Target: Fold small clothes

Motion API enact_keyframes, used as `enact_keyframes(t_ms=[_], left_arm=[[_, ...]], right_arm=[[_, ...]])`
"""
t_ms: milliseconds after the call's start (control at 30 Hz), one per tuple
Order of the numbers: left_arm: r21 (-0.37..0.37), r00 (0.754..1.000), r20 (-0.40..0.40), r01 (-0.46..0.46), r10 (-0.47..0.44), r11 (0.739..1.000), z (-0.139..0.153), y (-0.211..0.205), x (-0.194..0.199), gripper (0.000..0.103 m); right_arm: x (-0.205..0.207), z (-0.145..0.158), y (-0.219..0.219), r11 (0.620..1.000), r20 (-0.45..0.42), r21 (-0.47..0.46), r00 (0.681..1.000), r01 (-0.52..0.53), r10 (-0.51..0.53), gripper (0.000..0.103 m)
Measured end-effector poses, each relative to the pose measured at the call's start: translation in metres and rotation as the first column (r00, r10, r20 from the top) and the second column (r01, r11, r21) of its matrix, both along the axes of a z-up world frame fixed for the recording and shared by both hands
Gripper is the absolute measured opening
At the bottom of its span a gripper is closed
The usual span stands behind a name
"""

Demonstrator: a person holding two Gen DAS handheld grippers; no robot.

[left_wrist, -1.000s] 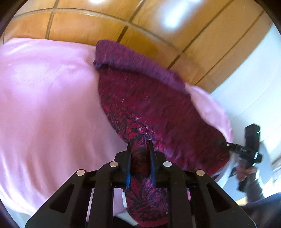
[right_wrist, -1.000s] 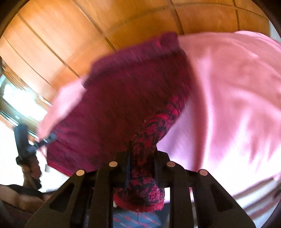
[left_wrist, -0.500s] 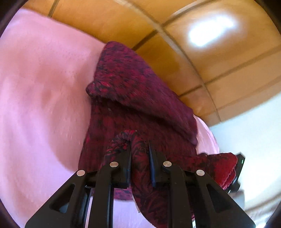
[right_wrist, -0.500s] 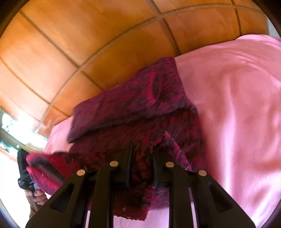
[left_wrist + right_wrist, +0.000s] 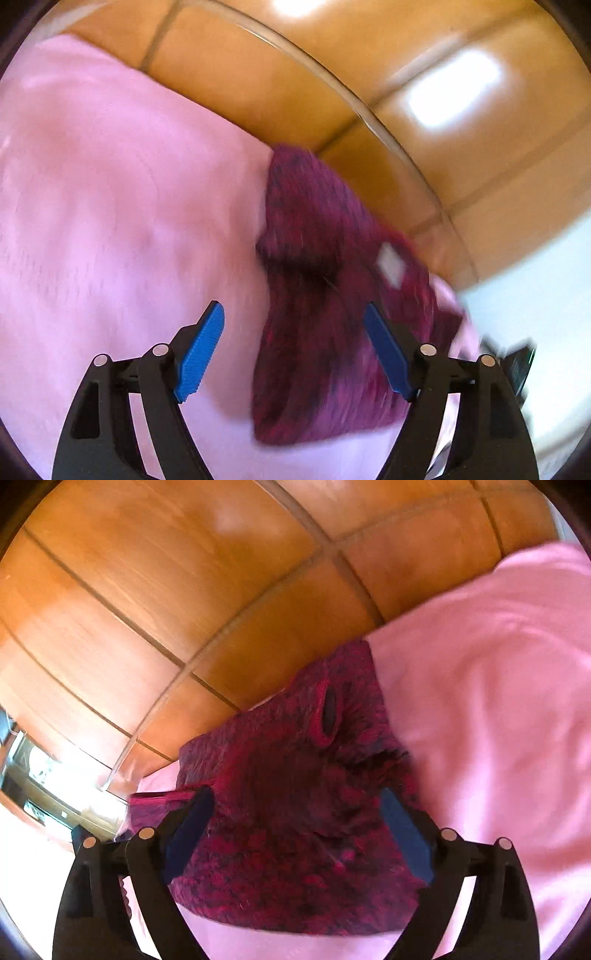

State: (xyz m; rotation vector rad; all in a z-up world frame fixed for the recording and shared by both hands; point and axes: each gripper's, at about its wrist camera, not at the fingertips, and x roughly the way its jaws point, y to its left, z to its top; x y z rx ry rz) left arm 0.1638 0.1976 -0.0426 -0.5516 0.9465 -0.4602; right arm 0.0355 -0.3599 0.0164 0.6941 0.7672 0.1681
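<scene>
Both the left gripper (image 5: 293, 352) and right gripper (image 5: 295, 834) gape wide, holding nothing. The top (image 5: 325, 314) lies on the pink sheet (image 5: 110, 221). Only the left view shows its white tag (image 5: 391, 264), too blurry to read; only the right shows a round hole (image 5: 328, 716).

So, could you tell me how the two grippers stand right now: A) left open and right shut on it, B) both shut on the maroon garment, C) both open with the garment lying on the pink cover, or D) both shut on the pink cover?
C: the left gripper and right gripper both have their fingers spread wide, holding nothing, and the maroon garment lies on the pink cover.
</scene>
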Motion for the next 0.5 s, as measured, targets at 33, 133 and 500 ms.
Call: enact_keyframes(t_ms=[33, 133, 500], left_arm=[[0.018, 0.999, 0.014, 0.035, -0.035, 0.999, -0.004, -0.002, -0.010, 0.078], [0.055, 0.993, 0.007, 0.121, -0.122, 0.991, -0.024, -0.015, -0.037, 0.078], [0.139, 0.988, -0.008, 0.154, -0.154, 0.978, -0.028, -0.042, -0.042, 0.022]], right_arm=[[-0.010, 0.001, -0.003, 1.000, 0.002, -0.020, 1.000, 0.001, -0.001, 0.091], [-0.025, -0.011, 0.001, 0.993, -0.034, -0.113, 0.999, -0.023, 0.020, 0.090], [-0.028, -0.042, 0.030, 0.954, -0.163, -0.291, 0.986, -0.066, 0.019, 0.016]])
